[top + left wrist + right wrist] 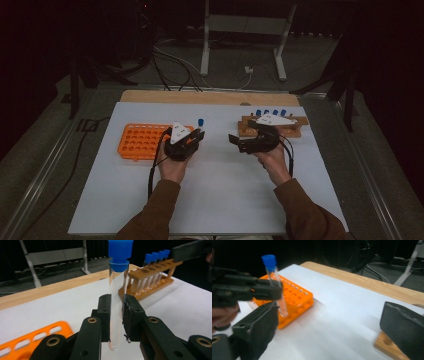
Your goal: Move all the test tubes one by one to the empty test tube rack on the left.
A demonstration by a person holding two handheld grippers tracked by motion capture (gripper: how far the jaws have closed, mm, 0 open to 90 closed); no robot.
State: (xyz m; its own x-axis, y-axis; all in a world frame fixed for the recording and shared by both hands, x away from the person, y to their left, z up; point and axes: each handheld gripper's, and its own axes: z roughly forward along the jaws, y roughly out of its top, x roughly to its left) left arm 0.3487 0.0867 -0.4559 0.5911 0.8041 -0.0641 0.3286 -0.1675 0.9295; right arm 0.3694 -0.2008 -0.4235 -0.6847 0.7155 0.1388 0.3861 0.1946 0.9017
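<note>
My left gripper (116, 322) was clamped on a clear test tube (116, 302), the two black pads pressed against its glass about midway down, so that the rounded bottom hung below my jaws and the blue cap (120, 251) stood well above them. The tube was upright and looked empty. From above, that left gripper (192, 137) sat just off the right-hand end of the orange rack (139, 141), with the blue cap (200, 121) showing as a small dot beyond its tip, above the white mat (215, 190) rather than over any of the rack's holes. My right gripper (324, 332) had its jaws spread wide, with nothing between them but bare mat; along them I could see my other gripper (244, 290) holding the tube (279, 297) in front of the orange rack (297, 298), whose near corner lay just behind the tube's bottom. In the high view my right gripper (245, 141) hovered near the front edge of the wooden rack (295, 131), its tips pointing left towards my left hand (172, 167), the two grippers near each other but apart. My right hand (274, 159) held it from below. Farther off, the wooden rack (150, 285) carried a row of four more capped tubes (156, 257), standing upright in its holes. Beyond the mat ran the bare wooden edge of the table (210, 97), and past that the dark floor with cables (175, 65) and the legs of a white stand (240, 30).
</note>
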